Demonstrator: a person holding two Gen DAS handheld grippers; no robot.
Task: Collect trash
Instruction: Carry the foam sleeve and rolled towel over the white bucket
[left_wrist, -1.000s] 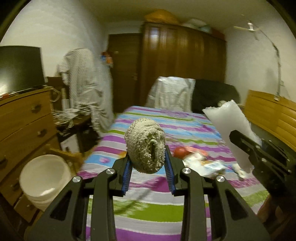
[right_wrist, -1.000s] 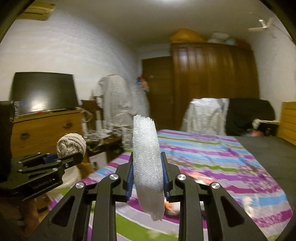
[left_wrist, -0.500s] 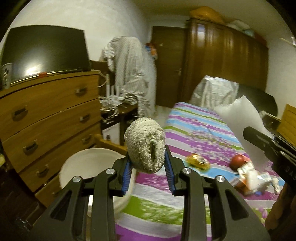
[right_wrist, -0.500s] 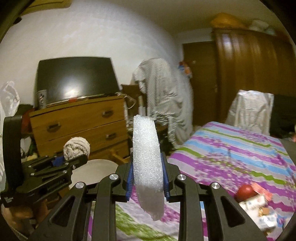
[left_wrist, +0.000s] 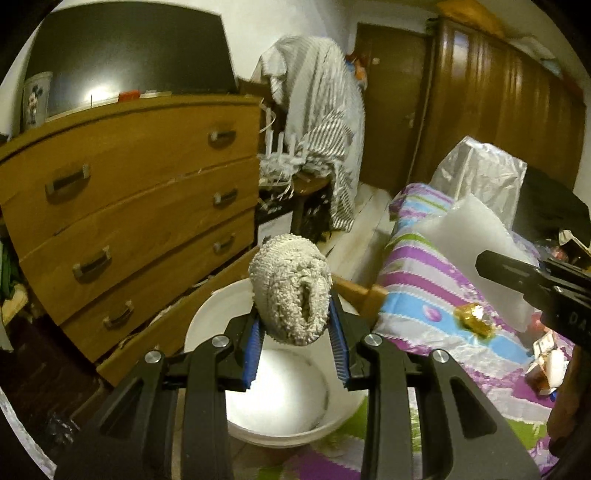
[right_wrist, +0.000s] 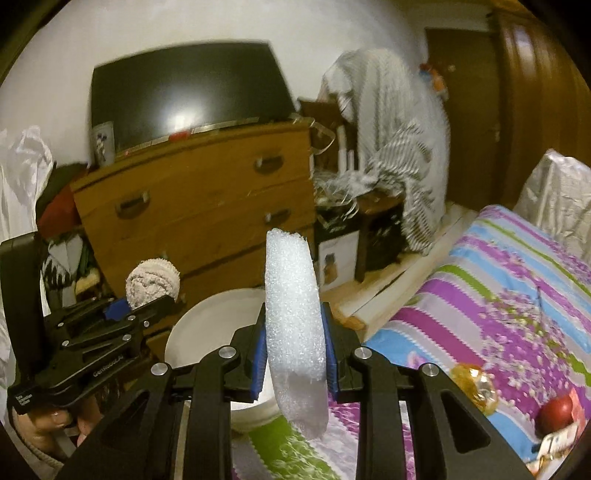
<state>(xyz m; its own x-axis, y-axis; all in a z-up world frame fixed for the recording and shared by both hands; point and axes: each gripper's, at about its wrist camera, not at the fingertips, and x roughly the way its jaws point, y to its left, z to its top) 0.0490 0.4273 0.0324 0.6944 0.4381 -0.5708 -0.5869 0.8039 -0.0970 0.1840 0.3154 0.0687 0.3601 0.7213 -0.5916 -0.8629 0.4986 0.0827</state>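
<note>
My left gripper (left_wrist: 295, 328) is shut on a grey rolled-up cloth ball (left_wrist: 291, 288), held above a white bucket (left_wrist: 207, 317) on the floor beside the bed. In the right wrist view my right gripper (right_wrist: 293, 354) is shut on a white foam sheet (right_wrist: 295, 314) standing on edge between its pads, with the bucket (right_wrist: 192, 328) just beyond. The left gripper (right_wrist: 144, 308) with the cloth ball (right_wrist: 151, 282) shows at the left there. The foam sheet (left_wrist: 476, 251) and the right gripper's black body appear at the right of the left wrist view.
A wooden chest of drawers (left_wrist: 129, 206) with a dark screen (left_wrist: 129, 48) stands left of the bucket. The striped bedspread (right_wrist: 498, 295) carries a gold wrapper (right_wrist: 474, 384), a red ball (right_wrist: 557, 411) and more wrappers (left_wrist: 550, 365). A striped cloth (left_wrist: 317, 110) hangs behind.
Both grippers have swung left, away from the bed's middle toward the chest of drawers. The white bucket has come from the left edge to right under the held cloth ball and foam.
</note>
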